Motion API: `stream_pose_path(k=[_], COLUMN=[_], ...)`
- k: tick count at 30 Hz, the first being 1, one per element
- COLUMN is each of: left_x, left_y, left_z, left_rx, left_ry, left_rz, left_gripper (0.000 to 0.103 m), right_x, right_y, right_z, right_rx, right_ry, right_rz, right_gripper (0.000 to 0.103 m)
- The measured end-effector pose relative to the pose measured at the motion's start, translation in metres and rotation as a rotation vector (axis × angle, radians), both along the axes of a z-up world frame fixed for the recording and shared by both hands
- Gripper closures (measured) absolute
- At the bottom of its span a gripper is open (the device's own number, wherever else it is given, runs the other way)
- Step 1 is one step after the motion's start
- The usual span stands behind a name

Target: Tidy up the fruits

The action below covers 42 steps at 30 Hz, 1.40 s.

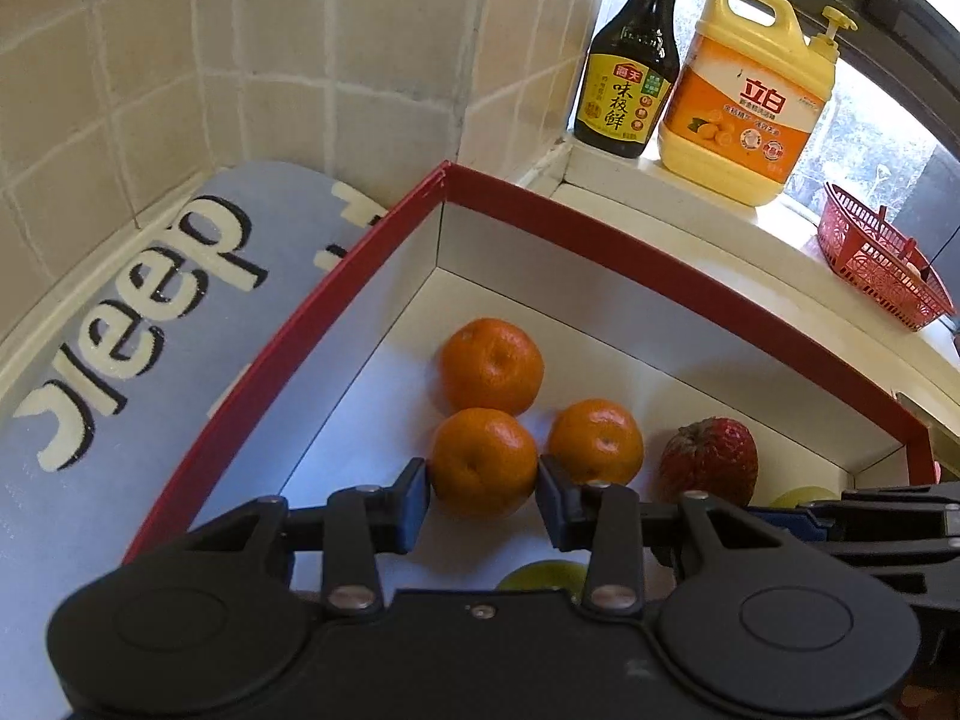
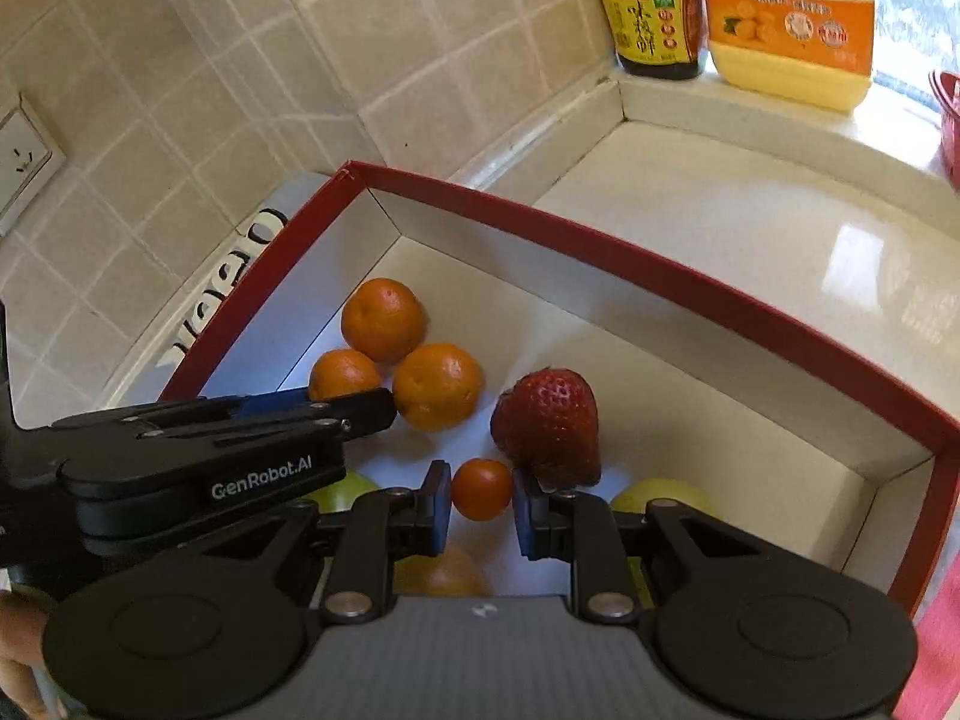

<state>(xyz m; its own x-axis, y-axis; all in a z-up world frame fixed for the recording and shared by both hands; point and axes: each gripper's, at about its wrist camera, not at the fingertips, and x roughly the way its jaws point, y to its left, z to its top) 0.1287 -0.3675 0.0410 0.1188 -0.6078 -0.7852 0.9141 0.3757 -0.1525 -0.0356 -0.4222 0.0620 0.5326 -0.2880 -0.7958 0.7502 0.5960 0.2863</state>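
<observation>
We are looking down into a red box (image 1: pixel 630 252) with white inner walls, sitting on a pale counter (image 2: pixel 750 228) in a tiled corner. The left gripper (image 1: pixel 483 495) is clamping an orange (image 1: pixel 483 461) between its blue pads (image 1: pixel 414 501), low over the box floor. Two more oranges are lying just beyond it: one (image 1: pixel 492 365) toward the far corner, touching the held fruit, and one (image 1: pixel 595 441) to its right, just beside the right pad. A strawberry (image 1: pixel 708 461) is sitting further right, near the third orange. The right gripper (image 2: pixel 482 507) is pinching a small tomato (image 2: pixel 481 489) between its pads, with the strawberry just behind its right finger. From the right wrist view we are seeing the left gripper reaching in from the left, and yellow-green fruits (image 2: pixel 657 495) partly hidden under the tool bodies; what they are we cannot tell. Another orange-coloured fruit (image 2: pixel 441 573) is showing blurred beneath the right jaws. A blue mat (image 1: pixel 150 324) with lettering is lying left of the box. On the sill behind, a dark sauce bottle (image 1: pixel 630 60) and a yellow detergent jug (image 1: pixel 750 96) are standing side by side, with a red basket (image 1: pixel 876 258) further right.
</observation>
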Motion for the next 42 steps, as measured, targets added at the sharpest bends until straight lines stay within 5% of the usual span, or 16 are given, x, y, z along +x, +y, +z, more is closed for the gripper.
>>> stream_pose_path(k=[8,14,21,26,32,42], left_x=[-0.001,0.002,-0.015,-0.045,-0.082,-0.134], left_y=[0.002,0.012,0.048,0.097,0.171,0.249], left_z=[0.001,0.01,0.054,0.104,0.15,0.157], left_rx=[-0.01,-0.044,-0.113,-0.147,-0.137,-0.038], left_ry=[0.001,0.011,-0.068,-0.189,-0.221,-0.253], left_rz=[-0.001,0.011,0.049,0.165,0.351,0.604], left_gripper=[0.055,0.03,0.025,0.023,0.022,0.021], right_x=[0.007,-0.001,-0.017,-0.036,-0.051,-0.043], right_y=[0.006,0.001,0.015,0.054,0.117,0.186], right_z=[-0.002,0.0,0.033,0.087,0.14,0.141], right_rx=[-0.032,-0.004,-0.086,-0.229,-0.355,-0.416], right_ry=[0.038,0.018,-0.017,-0.127,-0.216,-0.118], right_rz=[0.004,-0.012,-0.043,-0.034,0.08,0.245], right_gripper=[0.078,0.072,0.055,0.028,0.017,0.009])
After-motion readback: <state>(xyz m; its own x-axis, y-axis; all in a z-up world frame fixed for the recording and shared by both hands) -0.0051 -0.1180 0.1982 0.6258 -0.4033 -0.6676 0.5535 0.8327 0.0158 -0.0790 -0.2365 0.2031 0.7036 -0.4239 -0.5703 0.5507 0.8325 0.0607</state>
